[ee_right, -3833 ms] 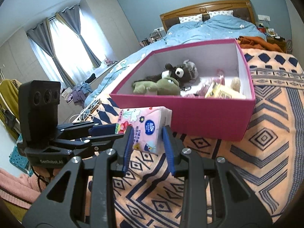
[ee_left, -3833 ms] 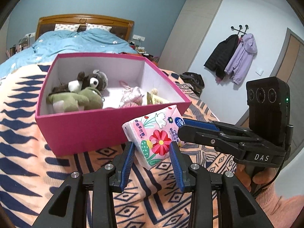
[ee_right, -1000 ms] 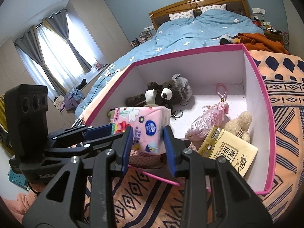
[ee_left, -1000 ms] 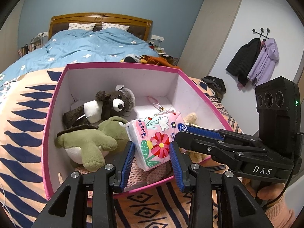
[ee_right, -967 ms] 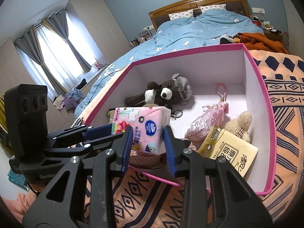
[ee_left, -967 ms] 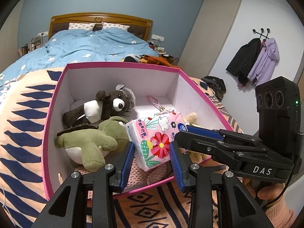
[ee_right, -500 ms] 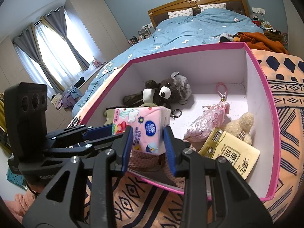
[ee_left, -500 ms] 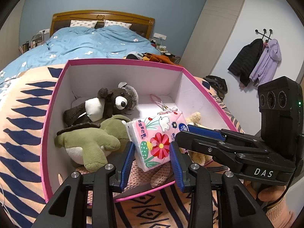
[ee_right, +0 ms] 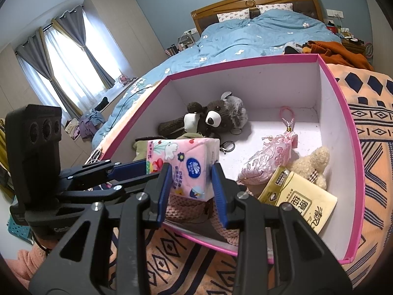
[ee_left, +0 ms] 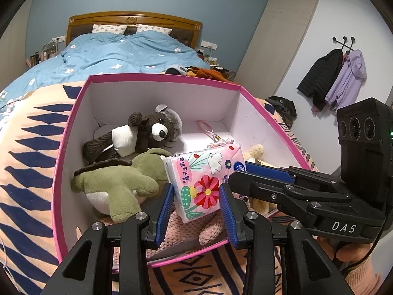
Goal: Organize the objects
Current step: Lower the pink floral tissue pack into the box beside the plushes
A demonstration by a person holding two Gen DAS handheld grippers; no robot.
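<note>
A pink flowered tissue pack (ee_left: 203, 172) (ee_right: 184, 157) hangs just inside the near rim of the open pink box (ee_left: 159, 78) (ee_right: 245, 61). Both grippers are shut on it. My left gripper (ee_left: 196, 196) clamps its lower end between blue pads. My right gripper (ee_right: 190, 179) clamps an adjoining side, at a right angle to the left. In the left wrist view the right gripper (ee_left: 237, 172) reaches in from the right. In the right wrist view the left gripper (ee_right: 145, 169) comes from the left. Under the pack lies a pink knitted thing (ee_left: 189, 226).
The box stands on a patterned orange and navy blanket (ee_left: 29, 152). It holds a brown bear (ee_left: 147, 132), a green plush (ee_left: 118, 184), a pink pouch (ee_right: 267, 157), a cream plush (ee_right: 312, 159) and a yellow tissue pack (ee_right: 299, 201). A bed with blue bedding (ee_left: 118, 56) lies behind.
Since the earliest frames both grippers have carried the tissue pack from in front of the box to over its near part. Over the last second it has barely shifted.
</note>
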